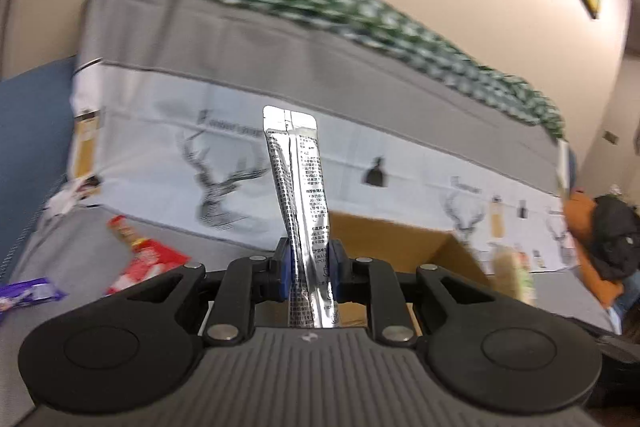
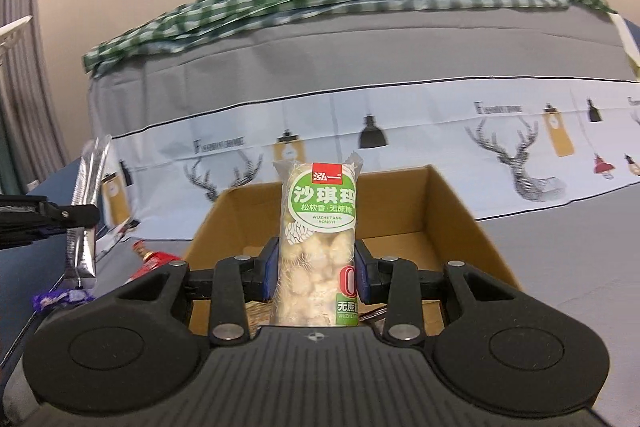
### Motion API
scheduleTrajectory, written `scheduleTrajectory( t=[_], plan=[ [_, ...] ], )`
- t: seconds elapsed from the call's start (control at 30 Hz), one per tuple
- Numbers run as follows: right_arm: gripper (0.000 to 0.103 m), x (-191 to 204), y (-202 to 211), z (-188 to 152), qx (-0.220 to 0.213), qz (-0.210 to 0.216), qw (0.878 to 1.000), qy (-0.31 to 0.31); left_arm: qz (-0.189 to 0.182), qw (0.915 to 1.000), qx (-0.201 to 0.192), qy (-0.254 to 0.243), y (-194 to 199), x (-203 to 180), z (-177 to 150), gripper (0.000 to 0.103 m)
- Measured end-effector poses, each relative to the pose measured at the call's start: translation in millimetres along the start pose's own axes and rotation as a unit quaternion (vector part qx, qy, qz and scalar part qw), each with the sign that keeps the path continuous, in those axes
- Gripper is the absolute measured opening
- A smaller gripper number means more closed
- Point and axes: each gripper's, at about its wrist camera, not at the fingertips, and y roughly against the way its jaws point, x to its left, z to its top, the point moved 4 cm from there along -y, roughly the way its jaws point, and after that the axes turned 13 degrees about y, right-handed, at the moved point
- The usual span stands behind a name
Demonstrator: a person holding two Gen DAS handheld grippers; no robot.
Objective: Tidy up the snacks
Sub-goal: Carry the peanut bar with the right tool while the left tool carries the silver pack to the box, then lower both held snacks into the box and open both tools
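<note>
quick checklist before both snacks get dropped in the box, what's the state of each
1. Left claw grips the silver sachet: ok, pads clamp its lower part.
2. Right claw grips the green-label snack pack: ok.
3. Cardboard box open at the top: ok.
4. Room in the box: ok at the far end; the near floor is hidden.
5. Right pack over the box: cannot tell.
6. Loose snacks left: not ok, the red packet and the purple packet lie outside.

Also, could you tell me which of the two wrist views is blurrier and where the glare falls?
Left wrist view: background smeared by motion blur, glare on the silver sachet shut in the left gripper. Right wrist view: sharper, label on the snack pack readable, edges bowed by fisheye.
</note>
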Motion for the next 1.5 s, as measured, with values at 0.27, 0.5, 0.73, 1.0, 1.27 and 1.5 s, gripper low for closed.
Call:
scheduleTrajectory(
  t=[0.27,0.5,0.73,1.0,1.27,1.5],
  plan=[
    [0.038,-8,-2,1,-0.009,-0.032,0.999,-0.014,-0.068,0.9967,0.027,-0.035,-8,-35,-28,0.020],
    [0.038,-9,-4,3,-0.014,-0.048,0.999,-0.019,-0.085,0.9949,0.042,-0.035,-21,-40,-38,0.020],
    [0.038,-12,-5,1,-0.012,-0.063,0.998,-0.024,-0.105,0.9922,0.043,-0.052,-19,-50,-45,0.020],
    [0.038,-18,-2,1,-0.014,-0.077,0.996,-0.032,-0.116,0.9898,0.045,-0.068,-18,-59,-51,0.020],
    [0.038,-16,-3,1,-0.015,-0.086,0.996,-0.032,-0.127,0.9877,0.050,-0.077,-19,-65,-56,0.020],
    [0.038,-16,-1,2,-0.019,-0.097,0.995,-0.028,-0.132,0.9858,0.052,-0.089,-18,-70,-60,0.020]
  ],
)
